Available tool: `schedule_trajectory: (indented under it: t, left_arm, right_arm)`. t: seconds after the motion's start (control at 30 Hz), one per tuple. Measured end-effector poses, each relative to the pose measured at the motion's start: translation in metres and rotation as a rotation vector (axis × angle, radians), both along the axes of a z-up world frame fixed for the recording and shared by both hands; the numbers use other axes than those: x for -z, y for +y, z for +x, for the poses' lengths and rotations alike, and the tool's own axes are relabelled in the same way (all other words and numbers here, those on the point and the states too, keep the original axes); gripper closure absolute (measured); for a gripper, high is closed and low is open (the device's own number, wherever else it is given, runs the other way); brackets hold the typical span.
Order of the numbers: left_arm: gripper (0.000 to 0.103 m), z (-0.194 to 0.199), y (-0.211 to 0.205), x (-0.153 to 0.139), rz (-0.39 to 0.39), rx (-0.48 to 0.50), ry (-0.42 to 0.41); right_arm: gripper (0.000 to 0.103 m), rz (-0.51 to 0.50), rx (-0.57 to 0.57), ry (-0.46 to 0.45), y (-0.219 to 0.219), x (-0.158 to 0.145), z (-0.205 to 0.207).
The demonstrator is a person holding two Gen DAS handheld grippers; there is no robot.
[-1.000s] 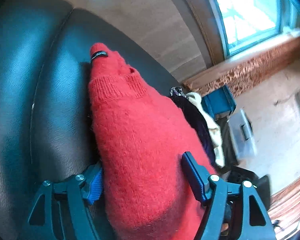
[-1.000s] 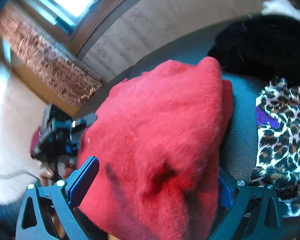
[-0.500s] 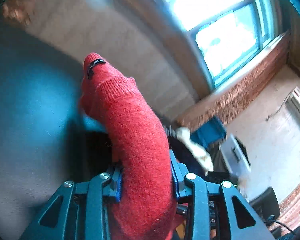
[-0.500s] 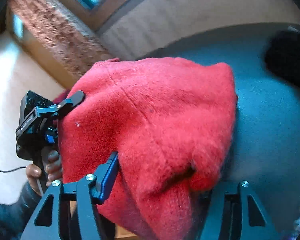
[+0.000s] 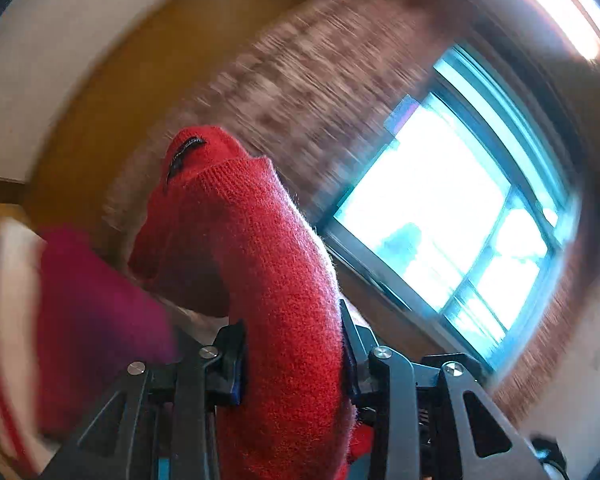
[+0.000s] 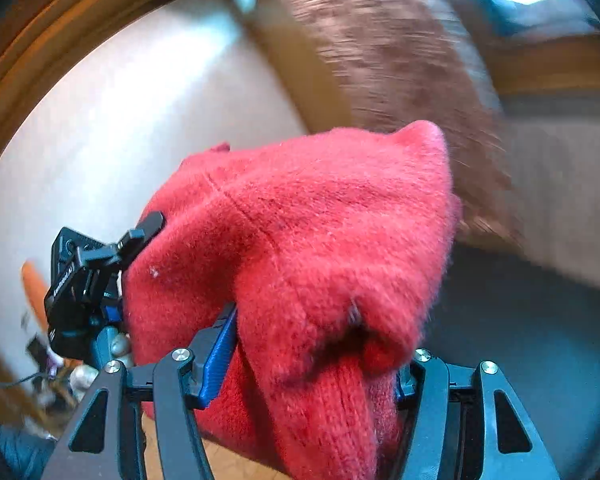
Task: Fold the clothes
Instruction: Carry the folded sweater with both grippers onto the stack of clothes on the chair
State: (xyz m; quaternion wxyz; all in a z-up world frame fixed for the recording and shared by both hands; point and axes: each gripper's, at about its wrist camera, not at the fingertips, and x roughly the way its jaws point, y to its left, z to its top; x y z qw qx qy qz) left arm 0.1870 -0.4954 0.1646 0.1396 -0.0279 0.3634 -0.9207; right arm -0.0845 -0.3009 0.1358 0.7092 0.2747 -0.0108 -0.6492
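Red fuzzy knitted sweater [image 5: 276, 280] hangs bunched in the air, clamped between both the left gripper [image 5: 292, 356] and the right gripper [image 6: 312, 360].

The gap between the left tongs [image 5: 292, 354] is filled by a thick roll of the red sweater [image 5: 268, 264], which is clamped there and rises straight ahead, so the forward path is blocked. To its left a blurred magenta garment [image 5: 92, 312] is seen close by; to the right only the window [image 5: 452, 216] lies beyond. In the right wrist view the right tongs [image 6: 312, 360] are likewise packed with the sweater's bulk [image 6: 320, 232], which is spread across the middle. The left gripper's body [image 6: 88, 280] stands just beside the cloth's left edge. Dark open surface [image 6: 540, 340] is seen to the right.
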Motion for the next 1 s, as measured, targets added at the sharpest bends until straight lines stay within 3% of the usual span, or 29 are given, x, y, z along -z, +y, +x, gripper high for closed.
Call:
schedule_trajectory:
  t: [0.1, 0.13, 0.2, 0.23, 0.27, 0.33, 0.37, 0.47, 0.53, 0.6, 0.7, 0.8, 0.87, 0.93, 1.0]
  left_arm:
    - [0.068, 0.009, -0.073, 0.032, 0.155, -0.146, -0.090]
    - [0.067, 0.006, -0.097, 0.053, 0.208, -0.194, -0.173]
    - [0.066, -0.006, -0.140, 0.100, 0.322, -0.257, -0.350]
    - [0.063, -0.005, -0.156, 0.125, 0.387, -0.233, -0.359]
    - [0.061, -0.004, -0.161, 0.132, 0.400, -0.218, -0.345]
    - [0.060, -0.002, -0.164, 0.130, 0.382, -0.205, -0.321]
    - [0.056, -0.004, -0.165, 0.126, 0.374, -0.197, -0.327]
    - [0.050, -0.009, -0.161, 0.103, 0.330, -0.235, -0.393]
    - [0.048, 0.001, -0.157, 0.084, 0.271, -0.326, -0.444]
    - [0.049, 0.012, -0.146, 0.062, 0.194, -0.448, -0.487]
    - [0.048, 0.023, -0.128, 0.035, 0.079, -0.514, -0.443]
    - [0.047, 0.005, -0.113, 0.014, -0.047, -0.453, -0.401]
    - [0.047, -0.021, -0.115, 0.010, -0.080, -0.383, -0.411]
    - [0.047, -0.047, -0.128, 0.018, -0.056, -0.306, -0.441]
    - [0.047, -0.067, -0.151, 0.039, 0.017, -0.270, -0.514]
  right_arm:
    - [0.041, 0.089, -0.075, 0.033, -0.099, -0.008, 0.009]
    - [0.041, 0.127, -0.084, 0.042, -0.124, -0.001, 0.012]
    - [0.041, 0.263, -0.081, 0.080, -0.177, 0.033, 0.018]
    - [0.040, 0.348, -0.075, 0.094, -0.202, 0.055, 0.020]
    - [0.038, 0.377, -0.080, 0.078, -0.213, 0.071, 0.020]
    - [0.027, 0.412, -0.094, 0.033, -0.229, 0.103, 0.018]
    - [0.026, 0.380, -0.111, -0.024, -0.228, 0.108, 0.010]
    - [0.022, 0.362, -0.118, -0.055, -0.236, 0.105, 0.003]
    - [0.014, 0.327, -0.093, -0.007, -0.229, 0.089, 0.000]
    - [0.013, 0.288, -0.066, 0.047, -0.222, 0.072, -0.003]
    - [0.013, 0.231, -0.024, 0.128, -0.211, 0.047, -0.008]
    - [0.013, 0.092, 0.036, 0.266, -0.186, 0.015, 0.001]
    - [0.012, 0.032, -0.016, 0.318, -0.184, 0.003, 0.016]
    - [0.011, -0.023, -0.075, 0.365, -0.184, -0.008, 0.031]
    - [0.011, 0.047, -0.129, 0.425, -0.205, 0.003, 0.047]
